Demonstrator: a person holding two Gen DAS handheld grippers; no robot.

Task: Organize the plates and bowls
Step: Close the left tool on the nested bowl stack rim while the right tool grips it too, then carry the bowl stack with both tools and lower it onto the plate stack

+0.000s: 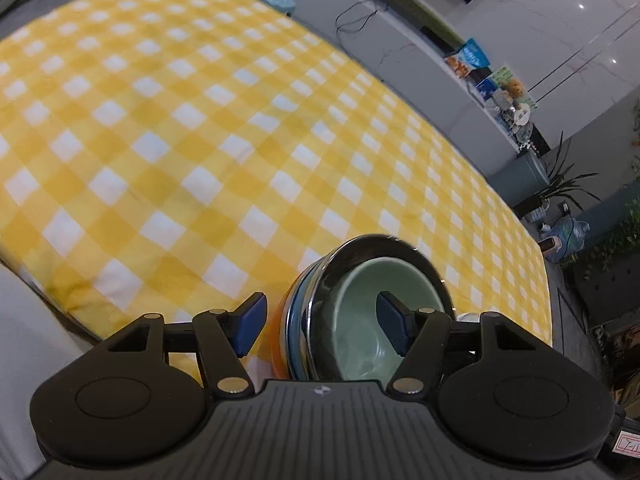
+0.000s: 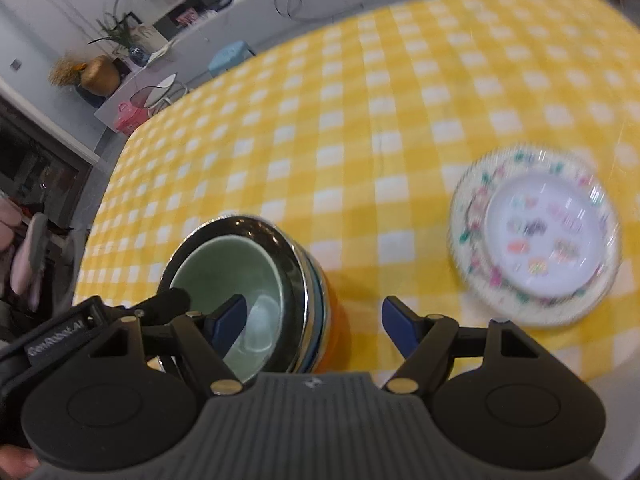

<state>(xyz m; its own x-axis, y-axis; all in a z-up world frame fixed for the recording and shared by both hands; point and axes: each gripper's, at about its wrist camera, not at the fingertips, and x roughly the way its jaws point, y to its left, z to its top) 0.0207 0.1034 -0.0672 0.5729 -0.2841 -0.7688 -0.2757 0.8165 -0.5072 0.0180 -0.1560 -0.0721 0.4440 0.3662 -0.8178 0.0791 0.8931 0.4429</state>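
Already most of the sorting looks done: near the front edge of the yellow-and-white checked tablecloth [image 2: 360, 120] stands a nested stack of bowls [image 2: 312, 292], with a pale green ceramic bowl [image 2: 228, 264] seated inside a shiny metal bowl [image 2: 288, 252], then a blue rim, then an orange bowl [image 2: 340, 320] at the bottom. Well apart from it, on the right side of the cloth, a small white plate with coloured pictures [image 2: 544, 236] lies flat and centred on a larger floral-rimmed plate [image 2: 472, 216], though that part of the right wrist view is blurred. I judge that little is left beyond perhaps straightening or moving the two stacks, since no loose dish shows in either view. The bowl stack opens upward, its axis upright, while the rims look slightly offset toward one side, so the nesting may not be quite concentric. Both plates face up with their flat sides parallel to the table. The left gripper [image 1: 320, 328] stands with its blue pads spread wide, one pad over the green bowl's hollow and the other outside the stack, gripping nothing. The right gripper [image 2: 314, 326] is likewise spread, straddling the stack's rim, holding nothing.
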